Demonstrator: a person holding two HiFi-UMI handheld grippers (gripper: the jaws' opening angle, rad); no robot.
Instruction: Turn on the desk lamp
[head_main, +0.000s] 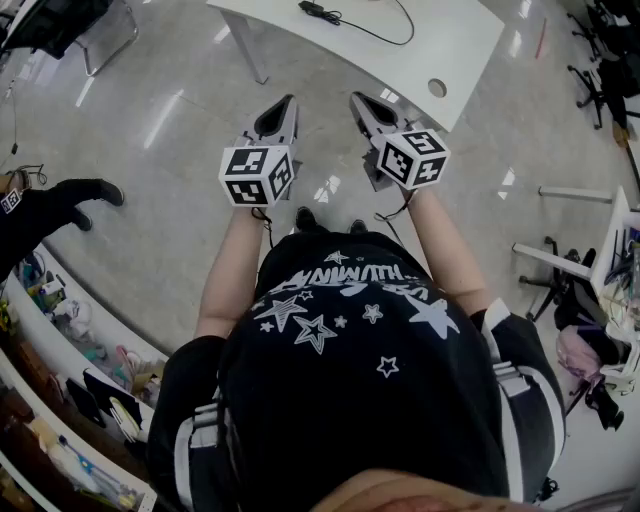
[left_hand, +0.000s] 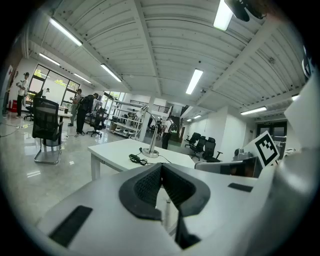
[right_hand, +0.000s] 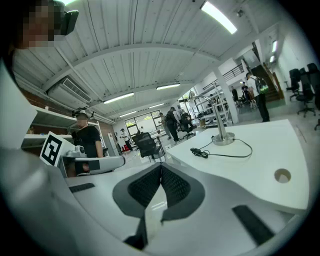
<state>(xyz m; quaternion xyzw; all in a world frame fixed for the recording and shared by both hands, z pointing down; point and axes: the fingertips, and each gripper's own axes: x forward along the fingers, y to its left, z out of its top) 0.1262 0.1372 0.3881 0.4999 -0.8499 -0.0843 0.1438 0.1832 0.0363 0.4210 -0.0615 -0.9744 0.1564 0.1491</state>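
Both claws are held side by side above the floor, short of the white tabletop (head_main: 440, 45): the left claw (left_hand: 161, 166) has its jaws pressed together with nothing between them, and the right claw (right_hand: 161, 166) is closed and empty too. The desk lamp (left_hand: 150, 150) stands on the tabletop well ahead of the left claw and ahead-right of the right claw, a black cable (right_hand: 202, 152) lying just beside its round base

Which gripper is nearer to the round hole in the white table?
Right. The right gripper hangs just left of the round hole in the head view; the left gripper is farther left.
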